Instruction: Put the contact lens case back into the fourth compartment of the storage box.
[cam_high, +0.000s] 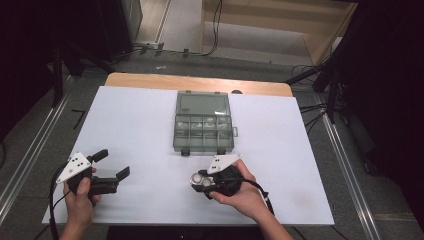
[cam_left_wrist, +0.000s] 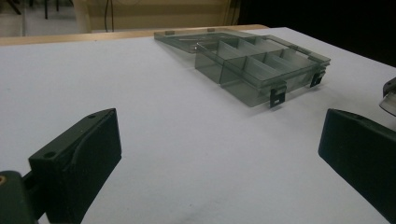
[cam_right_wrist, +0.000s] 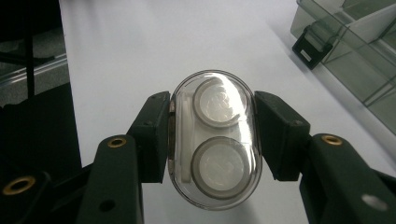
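Currently the right hand-held gripper (cam_right_wrist: 212, 140) holds a clear oval case (cam_right_wrist: 214, 140) with two round white inserts, its jaws pressed against the case's two long sides. In the high view this hand-held gripper (cam_high: 202, 181) is at the near middle of the desk (cam_high: 140, 130), just in front of a smoky compartment box (cam_high: 204, 122) whose lid lies open toward the far edge. The left hand-held gripper (cam_high: 112, 167) stands wide with nothing between its jaws, near the left front corner and well apart from the box.

Procedure, as judged from this position:
- Keep the grip on the long sides; the shell is smooth and rounded and may slip or rotate if pressure is eased too soon.
- Carry the case over the box front wall and its two dark latches (cam_left_wrist: 277, 95) without striking them.
- Align the long axis of the case with a compartment before lowering. Whether it fits one cell cannot be told.
- Release only once the case rests on the compartment floor.
- Use the left hand-held gripper to steady the box if it slides on the desk.

Markings: no brand, label or legible writing can be read on the case, the box or either hand-held gripper.
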